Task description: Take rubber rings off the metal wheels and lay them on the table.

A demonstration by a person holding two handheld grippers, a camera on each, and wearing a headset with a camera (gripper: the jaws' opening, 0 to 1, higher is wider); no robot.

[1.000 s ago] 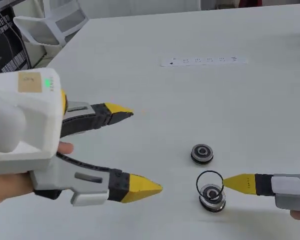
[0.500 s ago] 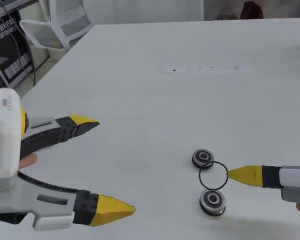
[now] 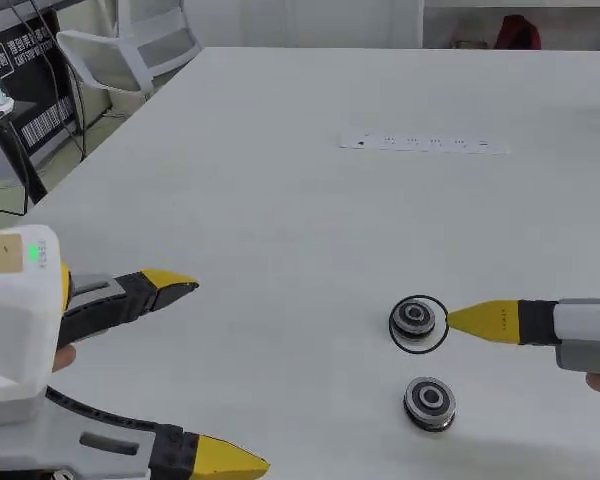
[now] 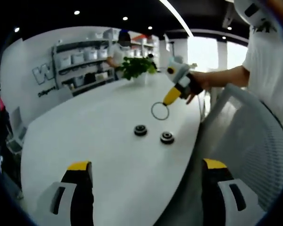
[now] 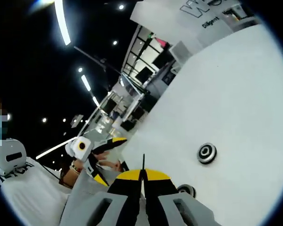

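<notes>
L gripper (image 3: 202,372) is nearest, low-left in head view, jaws spread wide w/ nothing between them. Next out, the near wheel (image 3: 430,401) lies flat on the white bench (image 3: 280,200). Just beyond, R gripper (image 3: 454,320) comes in from the right, yellow jaws pinched together on a thin black rubber ring (image 3: 418,351). The ring overlaps the far wheel (image 3: 414,317) in head view, but left gripper view shows it hanging from R tip in the air, above bench & apart from both wheels. The wheels sit near each other, not touching. Further back: white power strip (image 3: 425,143), then a chair (image 3: 130,45) off the bench's far-left corner.
</notes>
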